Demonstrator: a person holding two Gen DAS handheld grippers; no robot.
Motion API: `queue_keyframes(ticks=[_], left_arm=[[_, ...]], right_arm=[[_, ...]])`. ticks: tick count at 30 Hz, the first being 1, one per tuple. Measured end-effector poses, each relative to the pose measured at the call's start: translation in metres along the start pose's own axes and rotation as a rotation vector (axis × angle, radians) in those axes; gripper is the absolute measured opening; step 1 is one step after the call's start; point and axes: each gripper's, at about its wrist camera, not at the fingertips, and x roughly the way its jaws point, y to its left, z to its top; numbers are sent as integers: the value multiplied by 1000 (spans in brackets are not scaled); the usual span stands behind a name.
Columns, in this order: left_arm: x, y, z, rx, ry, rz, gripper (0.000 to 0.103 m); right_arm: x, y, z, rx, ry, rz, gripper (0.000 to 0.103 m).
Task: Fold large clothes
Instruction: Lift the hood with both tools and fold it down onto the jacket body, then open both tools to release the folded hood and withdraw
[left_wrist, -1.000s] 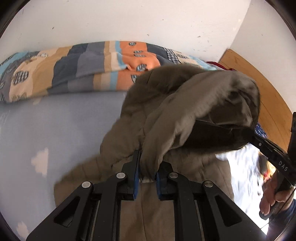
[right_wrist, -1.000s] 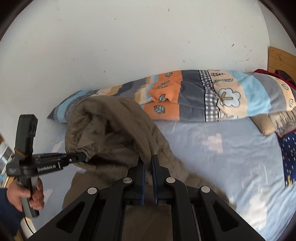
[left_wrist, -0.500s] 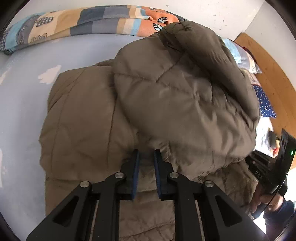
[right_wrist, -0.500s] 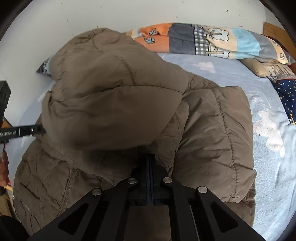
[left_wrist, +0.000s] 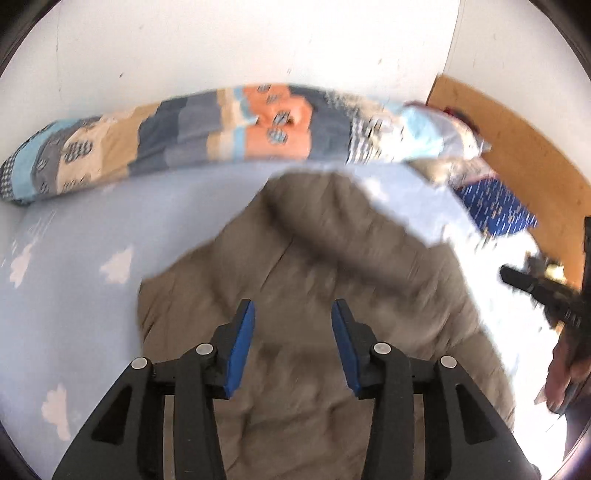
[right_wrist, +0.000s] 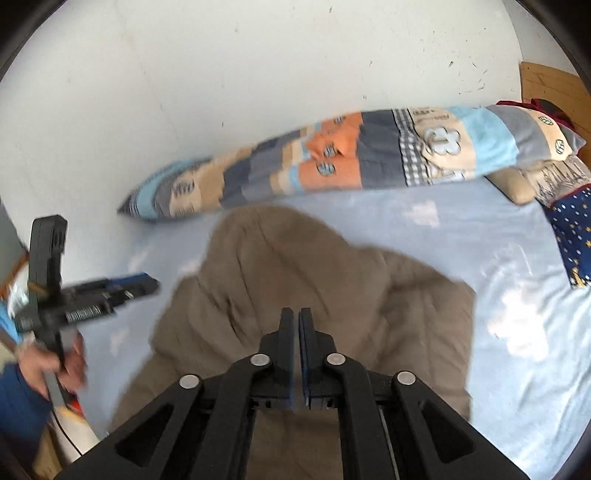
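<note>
A large olive-brown quilted jacket (left_wrist: 314, 295) lies folded over on the light blue bed sheet (left_wrist: 74, 295); it also shows in the right wrist view (right_wrist: 314, 280). My left gripper (left_wrist: 291, 314) is open and empty, raised above the jacket's near part. My right gripper (right_wrist: 298, 317) is shut with nothing visible between its fingers, held above the jacket. The right gripper shows at the right edge of the left wrist view (left_wrist: 517, 278). The left gripper shows at the left of the right wrist view (right_wrist: 147, 282). Both views are blurred by motion.
A long patchwork quilt roll (left_wrist: 221, 129) lies along the white wall at the back of the bed. A dark blue starred cloth (right_wrist: 572, 236) and a beige pillow (right_wrist: 513, 184) lie at the right. A wooden headboard (left_wrist: 517, 155) stands at the right.
The jacket's lifted upper half has been laid down onto the lower half. My left gripper has opened and let go. Both grippers have pulled back and up from the jacket.
</note>
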Motion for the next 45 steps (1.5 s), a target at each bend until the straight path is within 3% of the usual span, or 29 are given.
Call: queue_keyframes(ticks=[2, 6, 14, 16, 22, 26, 34, 45], left_arm=[[14, -15, 24, -16, -1, -36, 54], [53, -29, 34, -52, 38, -42, 54], [137, -9, -32, -156, 168, 6, 54], [145, -6, -46, -148, 134, 8, 56], [156, -28, -66, -36, 56, 117, 57], [148, -33, -69, -35, 30, 140, 57], [82, -42, -79, -35, -33, 171, 59], [16, -40, -130, -34, -27, 214, 62]], right_arm=[[19, 9, 16, 27, -13, 14, 6], [69, 18, 16, 96, 44, 24, 6], [146, 15, -42, 71, 235, -87, 6], [158, 9, -52, 70, 262, -94, 6], [172, -3, -65, 86, 286, -79, 5], [155, -4, -62, 138, 240, -65, 5], [89, 25, -62, 109, 150, -69, 6], [37, 54, -112, 159, 158, -29, 6]])
